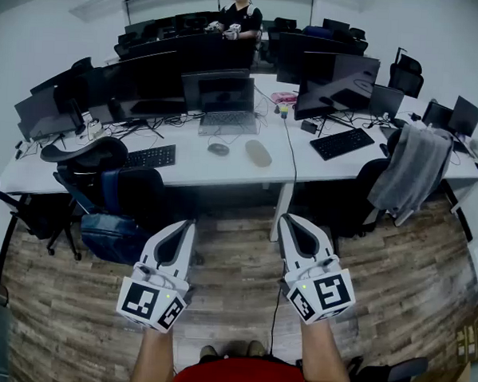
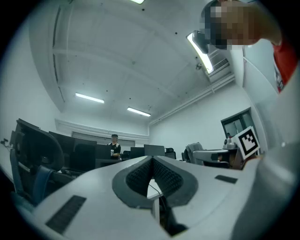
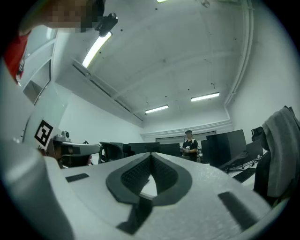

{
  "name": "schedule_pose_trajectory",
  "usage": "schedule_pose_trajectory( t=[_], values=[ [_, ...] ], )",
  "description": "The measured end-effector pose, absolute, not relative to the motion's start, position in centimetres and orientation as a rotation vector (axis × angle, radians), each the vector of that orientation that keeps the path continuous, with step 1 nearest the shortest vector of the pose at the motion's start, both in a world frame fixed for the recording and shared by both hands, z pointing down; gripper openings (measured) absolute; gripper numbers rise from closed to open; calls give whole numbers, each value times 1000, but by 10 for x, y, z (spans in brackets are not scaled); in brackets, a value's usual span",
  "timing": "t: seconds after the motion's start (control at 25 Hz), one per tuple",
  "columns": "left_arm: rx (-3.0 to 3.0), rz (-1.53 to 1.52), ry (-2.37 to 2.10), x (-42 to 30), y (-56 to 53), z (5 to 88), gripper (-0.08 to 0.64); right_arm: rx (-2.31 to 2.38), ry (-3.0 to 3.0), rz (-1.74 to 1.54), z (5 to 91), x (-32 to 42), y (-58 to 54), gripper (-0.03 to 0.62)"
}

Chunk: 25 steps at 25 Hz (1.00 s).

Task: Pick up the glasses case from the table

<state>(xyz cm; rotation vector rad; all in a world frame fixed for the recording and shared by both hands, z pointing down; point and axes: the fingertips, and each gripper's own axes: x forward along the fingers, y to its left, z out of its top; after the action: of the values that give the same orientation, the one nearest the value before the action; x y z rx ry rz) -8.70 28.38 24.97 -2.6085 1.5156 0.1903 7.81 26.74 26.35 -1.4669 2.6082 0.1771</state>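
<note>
The glasses case (image 1: 258,153) is a beige oval pouch lying on the white table (image 1: 224,171), right of a grey mouse (image 1: 218,148). Both grippers are held low over the wooden floor, well short of the table. My left gripper (image 1: 191,223) points towards the table's front edge, its jaws shut with nothing between them. My right gripper (image 1: 285,220) is beside it, also shut and empty. In the left gripper view the jaw tips (image 2: 152,158) meet against the room's far wall. The right gripper view shows the same, with the tips (image 3: 151,154) closed. The case is in neither gripper view.
A laptop (image 1: 220,101), keyboards (image 1: 150,157) (image 1: 342,142) and several monitors crowd the table. A black chair with a blue bag (image 1: 110,219) stands left of the grippers. A chair draped with a grey garment (image 1: 410,171) is at the right. A person (image 1: 241,17) stands at the far desks.
</note>
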Motion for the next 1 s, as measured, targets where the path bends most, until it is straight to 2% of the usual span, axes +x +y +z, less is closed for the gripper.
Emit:
schedule_pose_trajectory(
  t=[1.0],
  values=[
    [-2531,162,1611,-23,247,256,9,-1384,2613,121,276,148,230,5]
  ],
)
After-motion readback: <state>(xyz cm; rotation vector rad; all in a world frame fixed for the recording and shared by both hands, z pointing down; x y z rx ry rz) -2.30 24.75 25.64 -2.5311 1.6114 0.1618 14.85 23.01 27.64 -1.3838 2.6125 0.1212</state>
